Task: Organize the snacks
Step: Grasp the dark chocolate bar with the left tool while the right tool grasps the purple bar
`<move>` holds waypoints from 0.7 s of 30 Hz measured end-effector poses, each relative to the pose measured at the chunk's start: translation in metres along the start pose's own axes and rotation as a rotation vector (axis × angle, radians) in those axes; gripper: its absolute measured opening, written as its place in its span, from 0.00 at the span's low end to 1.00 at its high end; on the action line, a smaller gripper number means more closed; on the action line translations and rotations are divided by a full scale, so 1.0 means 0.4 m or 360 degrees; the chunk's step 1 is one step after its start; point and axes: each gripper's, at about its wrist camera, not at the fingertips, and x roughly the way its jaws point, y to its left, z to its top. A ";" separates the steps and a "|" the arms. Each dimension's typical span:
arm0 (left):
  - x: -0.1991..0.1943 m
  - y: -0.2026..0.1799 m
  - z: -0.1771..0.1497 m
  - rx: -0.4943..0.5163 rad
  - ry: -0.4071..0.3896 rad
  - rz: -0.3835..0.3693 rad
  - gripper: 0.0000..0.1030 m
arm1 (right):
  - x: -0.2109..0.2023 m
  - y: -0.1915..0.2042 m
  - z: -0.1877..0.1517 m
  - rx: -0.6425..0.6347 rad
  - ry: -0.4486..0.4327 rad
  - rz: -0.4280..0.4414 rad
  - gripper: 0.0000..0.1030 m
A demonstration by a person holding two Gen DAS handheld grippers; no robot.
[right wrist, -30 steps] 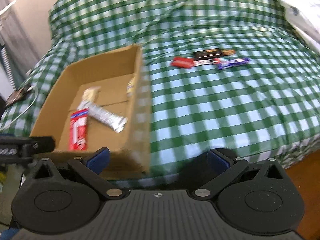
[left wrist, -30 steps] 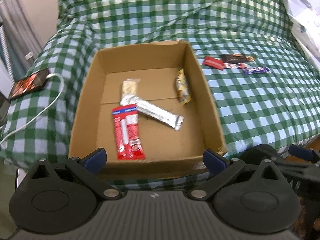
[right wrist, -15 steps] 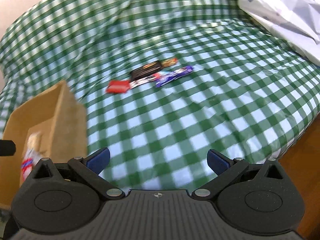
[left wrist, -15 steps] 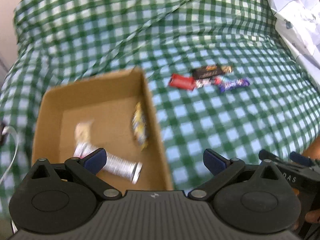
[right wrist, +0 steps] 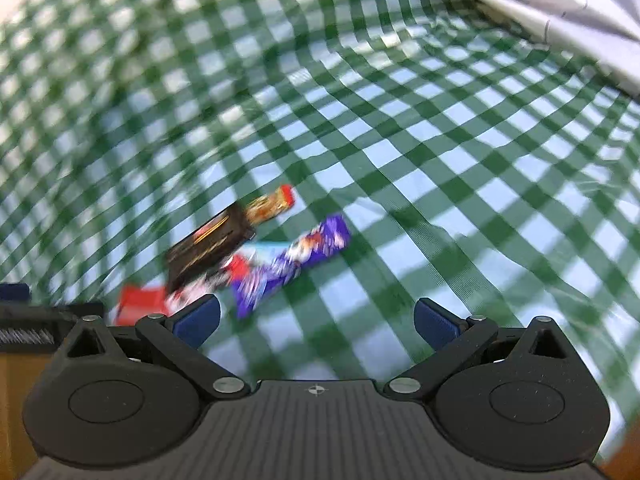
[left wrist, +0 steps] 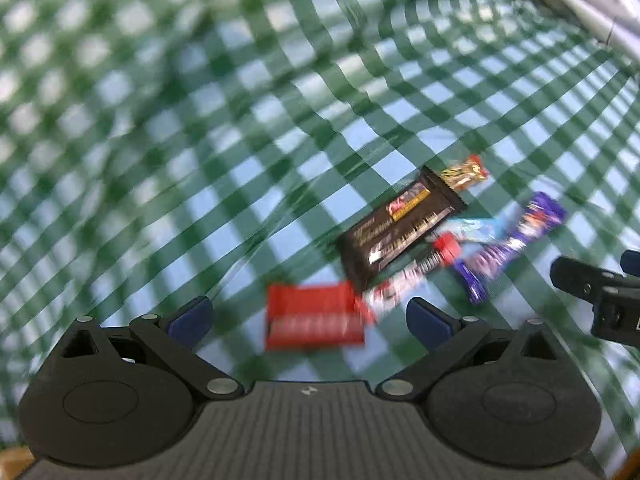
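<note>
Checked cloth [left wrist: 280,128] spreads under everything. My left gripper [left wrist: 308,314] hangs with fingers apart around the red pack [left wrist: 316,322], lined up for a grab. My right gripper [right wrist: 316,318], also spread, sits beside the purple bar [right wrist: 288,264], the likely next pick.

surface: green-checked cloth [right wrist: 460,184] | corner: pale fabric [right wrist: 560,12], possibly bedding
</note>
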 end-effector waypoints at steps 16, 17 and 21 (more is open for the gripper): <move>0.167 -0.017 0.130 -0.0094 0.0056 -0.0398 0.00 | 0.192 0.059 -0.003 -0.0226 -0.0099 -0.0082 0.20; 0.156 -0.014 0.120 -0.0109 0.0052 -0.0418 0.00 | 0.182 0.051 0.000 -0.0207 -0.0083 -0.0066 0.19; 0.086 0.009 0.079 -0.0161 -0.0009 -0.0453 0.00 | 0.113 0.031 -0.008 -0.0216 -0.0127 -0.0034 0.15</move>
